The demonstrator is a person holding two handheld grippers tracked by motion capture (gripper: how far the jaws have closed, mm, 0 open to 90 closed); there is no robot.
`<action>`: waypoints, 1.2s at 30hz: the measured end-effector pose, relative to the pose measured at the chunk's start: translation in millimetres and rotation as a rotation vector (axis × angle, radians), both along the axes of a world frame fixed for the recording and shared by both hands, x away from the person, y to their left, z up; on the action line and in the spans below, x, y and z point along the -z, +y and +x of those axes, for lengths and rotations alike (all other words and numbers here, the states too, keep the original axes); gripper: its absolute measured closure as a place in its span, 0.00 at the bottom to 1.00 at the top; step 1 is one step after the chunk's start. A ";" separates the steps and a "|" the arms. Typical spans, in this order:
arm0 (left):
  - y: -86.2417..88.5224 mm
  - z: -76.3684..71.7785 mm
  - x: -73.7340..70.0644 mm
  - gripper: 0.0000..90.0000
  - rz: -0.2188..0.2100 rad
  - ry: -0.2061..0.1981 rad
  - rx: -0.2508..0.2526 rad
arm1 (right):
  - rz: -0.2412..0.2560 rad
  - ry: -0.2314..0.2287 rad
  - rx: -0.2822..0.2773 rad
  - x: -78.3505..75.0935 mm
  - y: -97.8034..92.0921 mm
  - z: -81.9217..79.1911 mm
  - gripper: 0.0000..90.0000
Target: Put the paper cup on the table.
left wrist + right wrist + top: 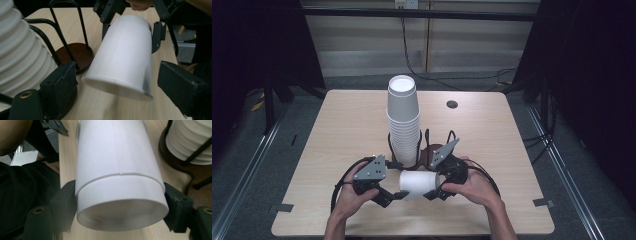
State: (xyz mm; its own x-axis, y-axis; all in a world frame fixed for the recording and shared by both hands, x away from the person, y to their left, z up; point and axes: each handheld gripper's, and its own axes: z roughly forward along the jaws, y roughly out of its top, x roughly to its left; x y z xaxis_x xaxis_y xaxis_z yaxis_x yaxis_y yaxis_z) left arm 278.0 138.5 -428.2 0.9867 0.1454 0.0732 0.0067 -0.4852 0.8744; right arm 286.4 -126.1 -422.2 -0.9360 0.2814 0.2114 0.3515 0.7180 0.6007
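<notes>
Sideways, the white cup [418, 184] sits clamped in the right claw [435, 192] (left claw [393, 196] open beside its rim).

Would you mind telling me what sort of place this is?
Probably a lab recording booth: a bare wooden table flanked by dark curtains, cables trailing across the floor, and tape marks at the table's corners.

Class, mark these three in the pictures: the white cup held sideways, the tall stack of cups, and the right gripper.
white cup [418, 183], high view, its side wall
stack of cups [402, 117], high view, middle of the stack
right gripper [120, 211], right gripper view, midway between its fingers
</notes>
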 end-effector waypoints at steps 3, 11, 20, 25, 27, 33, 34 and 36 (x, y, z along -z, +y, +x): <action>4.3 -0.3 -0.4 0.17 -0.018 0.004 -0.023 | 0.011 -0.005 0.024 0.6 -6.8 0.1 0.27; 12.8 -1.4 4.7 0.17 -0.046 0.023 -0.047 | 0.113 -0.013 0.084 1.3 -23.5 -3.3 0.27; 15.1 -6.5 8.6 0.18 -0.049 0.031 -0.058 | 0.182 -0.044 0.119 6.1 -25.8 -8.3 0.27; 18.6 -8.5 8.2 0.18 -0.095 0.041 -0.058 | 0.242 -0.059 0.125 7.6 -27.1 -10.4 0.27; 19.5 -8.1 9.8 0.17 -0.103 0.044 -0.060 | 0.255 -0.069 0.125 7.7 -27.8 -10.5 0.27; 19.6 -12.0 16.2 0.17 -0.136 0.059 -0.063 | 0.313 -0.085 0.121 10.7 -27.3 -13.6 0.27; 19.8 -12.7 17.0 0.17 -0.145 0.060 -0.059 | 0.316 -0.084 0.121 11.6 -26.6 -14.0 0.27; 20.8 -13.7 17.8 0.17 -0.159 0.058 -0.066 | 0.331 -0.090 0.124 13.3 -26.4 -14.3 0.27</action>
